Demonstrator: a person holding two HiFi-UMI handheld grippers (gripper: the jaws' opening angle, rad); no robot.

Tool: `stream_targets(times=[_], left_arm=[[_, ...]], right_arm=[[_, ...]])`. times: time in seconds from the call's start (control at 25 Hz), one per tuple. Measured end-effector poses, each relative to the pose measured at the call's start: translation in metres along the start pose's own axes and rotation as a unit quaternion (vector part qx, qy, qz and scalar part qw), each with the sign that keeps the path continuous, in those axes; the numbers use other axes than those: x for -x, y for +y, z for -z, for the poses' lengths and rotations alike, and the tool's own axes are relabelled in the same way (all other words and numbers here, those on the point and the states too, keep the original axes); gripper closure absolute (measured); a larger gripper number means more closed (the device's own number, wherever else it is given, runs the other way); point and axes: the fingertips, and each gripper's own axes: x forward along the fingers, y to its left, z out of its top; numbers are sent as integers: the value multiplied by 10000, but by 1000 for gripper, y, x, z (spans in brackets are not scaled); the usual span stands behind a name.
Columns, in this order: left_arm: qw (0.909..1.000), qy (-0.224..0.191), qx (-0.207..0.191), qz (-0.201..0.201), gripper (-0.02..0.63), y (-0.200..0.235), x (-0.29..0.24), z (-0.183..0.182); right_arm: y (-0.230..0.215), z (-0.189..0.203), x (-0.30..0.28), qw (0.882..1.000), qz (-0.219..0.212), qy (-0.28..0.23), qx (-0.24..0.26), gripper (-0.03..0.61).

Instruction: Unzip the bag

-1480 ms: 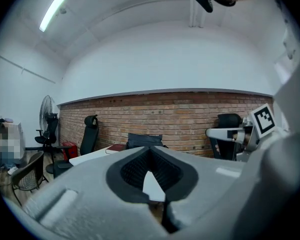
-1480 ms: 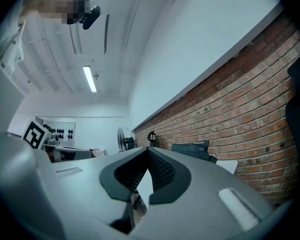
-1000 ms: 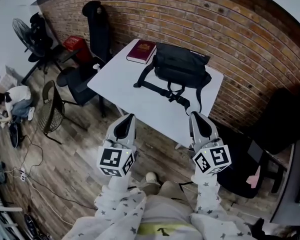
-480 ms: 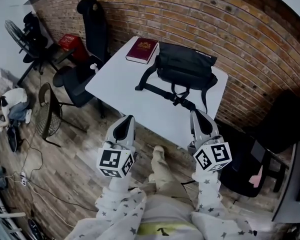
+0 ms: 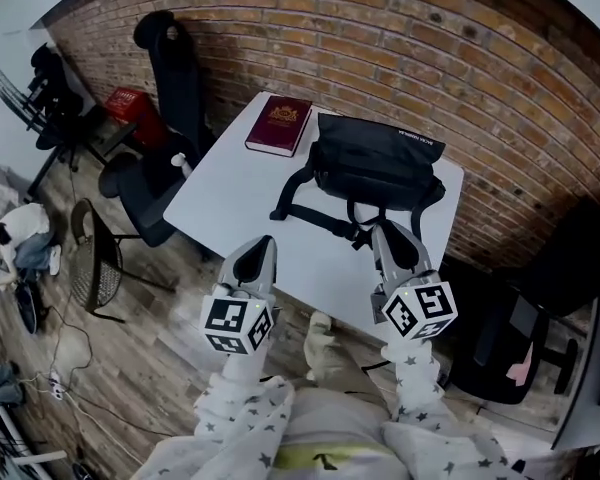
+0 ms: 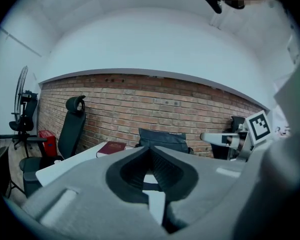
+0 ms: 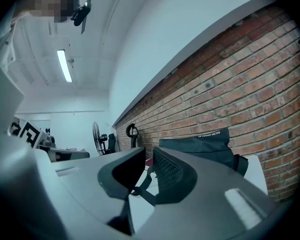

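Observation:
A black bag (image 5: 378,163) with a long strap (image 5: 315,216) lies on the white table (image 5: 225,198), against the brick wall. My left gripper (image 5: 260,244) hovers over the table's front edge, short of the bag, shut and empty; its view shows the bag (image 6: 162,139) straight ahead. My right gripper (image 5: 393,230) hangs just in front of the bag, above the strap buckle. Its jaws are opening, a narrow gap shows in the right gripper view (image 7: 149,156), and nothing is between them. The bag (image 7: 205,144) stands ahead and slightly right there.
A dark red book (image 5: 278,125) lies left of the bag. A black office chair (image 5: 170,78) stands at the table's left side, another dark chair (image 5: 500,348) at the right. A red box (image 5: 125,103), a fan and cables sit on the wooden floor at left.
The person has stepped toward the table. Both grippers have come forward from over the floor to the table's front edge, the right one close to the bag's strap.

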Motion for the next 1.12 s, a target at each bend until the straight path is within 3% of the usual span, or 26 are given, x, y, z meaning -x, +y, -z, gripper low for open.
stream_targets(times=[0.36,0.8,1.12], left_arm=[[9988,297,59,374,569,29,-78,-4],[9950,531,-57,844,519,51,-152,-10],[9822,948,-157,1612,410,61,-220,-1]], right_arm=[[-24,21,-72,9990,85,298,-331,476],[-51,59,-118,9936,411,619,-856,428],[-57,103,-150,9798,851,660,-1682,400]])
